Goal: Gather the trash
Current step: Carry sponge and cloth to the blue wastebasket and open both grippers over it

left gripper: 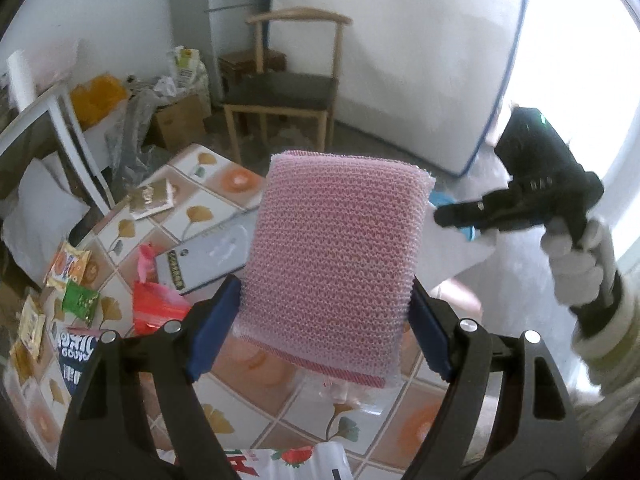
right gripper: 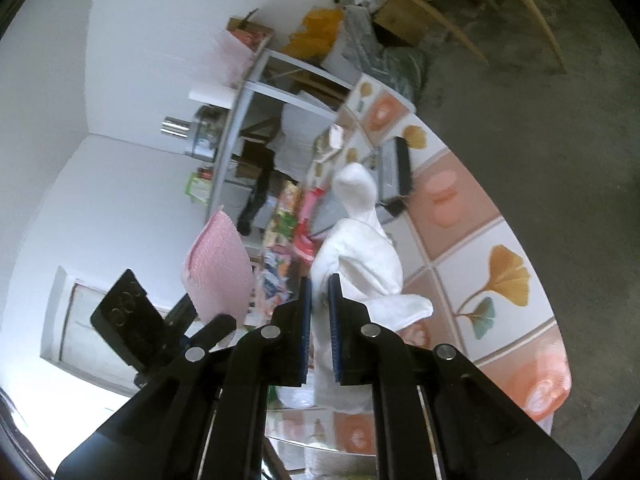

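Note:
My left gripper (left gripper: 324,320) is shut on a pink mesh sponge (left gripper: 332,260) and holds it upright above the tiled table (left gripper: 280,404). The sponge also shows in the right wrist view (right gripper: 218,268). My right gripper (right gripper: 319,312) is shut on the rim of a white plastic bag (right gripper: 360,256), held up beside the table. In the left wrist view the right gripper (left gripper: 452,216) is at the right, with the bag (left gripper: 456,252) hanging just past the sponge. Snack wrappers (left gripper: 70,268) and a red packet (left gripper: 154,308) lie on the table's left side.
A grey box (left gripper: 208,256) lies on the table behind the sponge. A printed bag (left gripper: 296,460) lies at the near edge. A wooden chair (left gripper: 284,92), a cardboard box (left gripper: 176,120) and a white shelf frame (left gripper: 60,136) stand beyond the table.

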The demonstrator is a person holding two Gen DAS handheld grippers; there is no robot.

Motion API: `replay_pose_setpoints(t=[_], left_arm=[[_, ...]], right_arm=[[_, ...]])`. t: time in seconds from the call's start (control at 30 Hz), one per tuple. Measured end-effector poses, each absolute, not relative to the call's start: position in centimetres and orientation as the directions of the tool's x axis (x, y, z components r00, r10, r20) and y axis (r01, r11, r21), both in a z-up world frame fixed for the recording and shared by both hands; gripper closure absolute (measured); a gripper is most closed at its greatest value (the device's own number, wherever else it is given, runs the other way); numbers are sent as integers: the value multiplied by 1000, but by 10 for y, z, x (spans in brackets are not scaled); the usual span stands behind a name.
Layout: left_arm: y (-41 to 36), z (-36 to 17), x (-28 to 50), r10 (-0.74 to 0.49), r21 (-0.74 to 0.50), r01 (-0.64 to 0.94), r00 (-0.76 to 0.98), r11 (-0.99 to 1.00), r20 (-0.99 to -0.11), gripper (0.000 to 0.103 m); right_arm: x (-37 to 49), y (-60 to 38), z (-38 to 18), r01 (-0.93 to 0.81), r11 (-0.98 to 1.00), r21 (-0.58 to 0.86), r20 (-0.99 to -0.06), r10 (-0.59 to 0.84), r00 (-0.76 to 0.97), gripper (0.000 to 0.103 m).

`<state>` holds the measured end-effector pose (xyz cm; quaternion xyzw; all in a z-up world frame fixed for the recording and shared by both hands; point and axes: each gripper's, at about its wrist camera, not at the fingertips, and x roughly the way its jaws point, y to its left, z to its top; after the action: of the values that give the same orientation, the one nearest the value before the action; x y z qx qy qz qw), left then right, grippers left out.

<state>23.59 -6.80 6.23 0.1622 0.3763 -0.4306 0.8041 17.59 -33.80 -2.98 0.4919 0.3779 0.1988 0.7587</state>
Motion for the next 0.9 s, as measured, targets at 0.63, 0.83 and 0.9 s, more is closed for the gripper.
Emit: replay_pose_setpoints(t=[0.63,0.83,0.9], left_arm=[[-219,63,227,-615,-200,856,162,477,-772,26],[-343,25,203,-544,-152,911,90,384,-834,25],[-381,5,195,-516,-146,923,64,356,-854,25]], right_arm=[[70,-473,6,156,439,885,-341,384,858,94],[22,-545,-25,328,402,855,-435,210,876,94],[13,-567,-44,383,371,846,-469,174,866,94]])
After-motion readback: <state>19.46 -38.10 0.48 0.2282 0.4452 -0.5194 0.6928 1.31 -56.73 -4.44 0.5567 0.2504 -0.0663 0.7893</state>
